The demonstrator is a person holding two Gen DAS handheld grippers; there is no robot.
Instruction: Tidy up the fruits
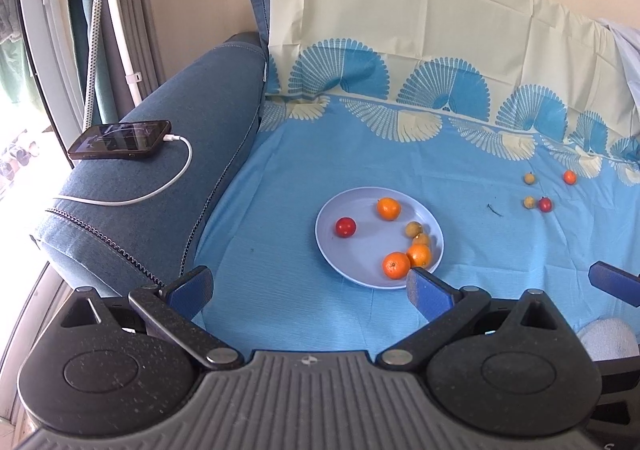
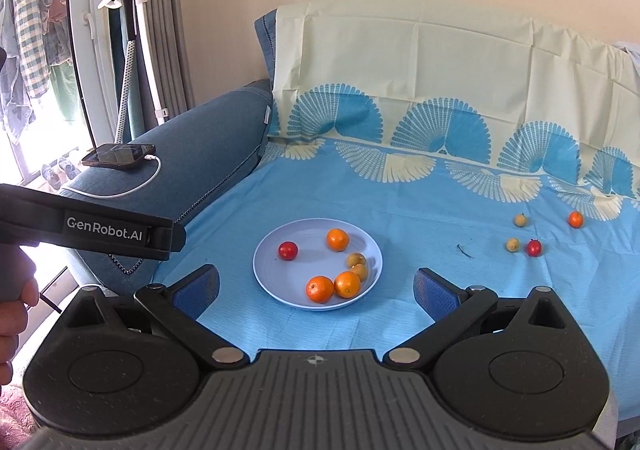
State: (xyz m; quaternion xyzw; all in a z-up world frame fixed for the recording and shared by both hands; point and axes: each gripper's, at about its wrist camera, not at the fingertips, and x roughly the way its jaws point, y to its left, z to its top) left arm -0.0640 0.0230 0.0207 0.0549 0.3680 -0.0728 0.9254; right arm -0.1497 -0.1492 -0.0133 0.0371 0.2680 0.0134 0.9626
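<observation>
Both tongs, left [image 1: 310,288] and right [image 2: 316,288], gape empty before the fruit-filled lilac plate [image 2: 272,270] mid-frame.

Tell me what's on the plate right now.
On the plate: three oranges, one red fruit and two small yellow-brown fruits. They touch near the right rim, so one partly hides the other; anything beneath them is covered.

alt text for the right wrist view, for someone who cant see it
A pale blue plate on a blue sheet holds six fruits; four more lie loose to its right. The open right gripper points at the plate, empty, with the left gripper at the left edge.
</observation>
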